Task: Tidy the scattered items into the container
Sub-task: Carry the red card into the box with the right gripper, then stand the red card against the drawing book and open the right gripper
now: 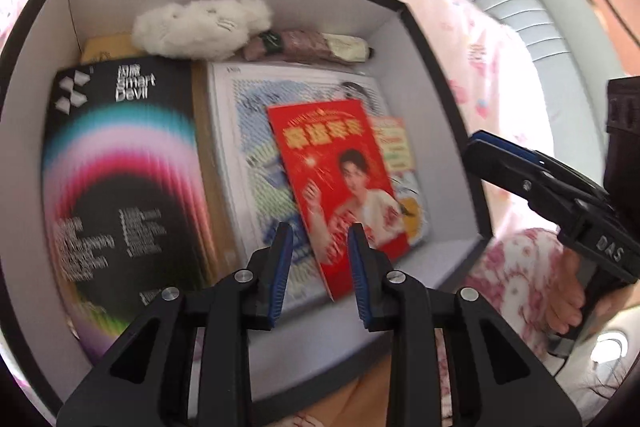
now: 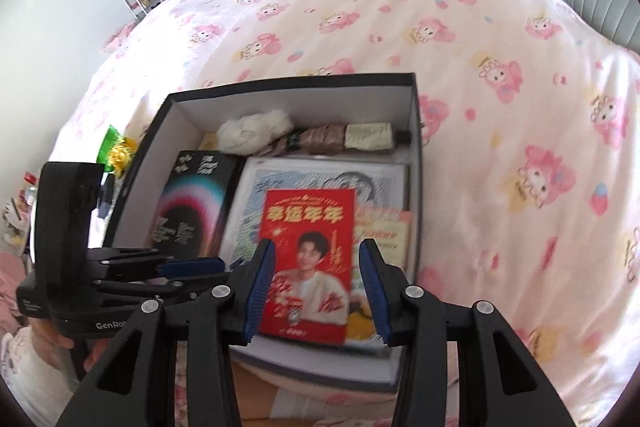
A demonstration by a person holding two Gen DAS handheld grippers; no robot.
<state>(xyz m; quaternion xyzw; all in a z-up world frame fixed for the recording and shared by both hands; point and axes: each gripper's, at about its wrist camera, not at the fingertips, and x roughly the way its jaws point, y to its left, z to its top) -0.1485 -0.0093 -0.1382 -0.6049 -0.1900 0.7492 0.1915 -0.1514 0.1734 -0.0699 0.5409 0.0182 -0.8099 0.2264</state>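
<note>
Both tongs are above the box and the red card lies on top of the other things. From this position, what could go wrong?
1. The red card lies loose and askew on the white album; a bump could slide it off.
2. Both the left tongs and the right tongs hang open close to each other over the box, so they may collide.
3. Green and yellow items remain outside the box's left wall and may be forgotten.

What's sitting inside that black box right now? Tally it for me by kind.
Printed flat items: 3, namely the red card, the orange card and the large white sheet beneath them.
Black rainbow-print box: 1
White plush toy: 1
Folded umbrella: 1
Tan item in the corner, mostly hidden: 1
Total: 7
</note>
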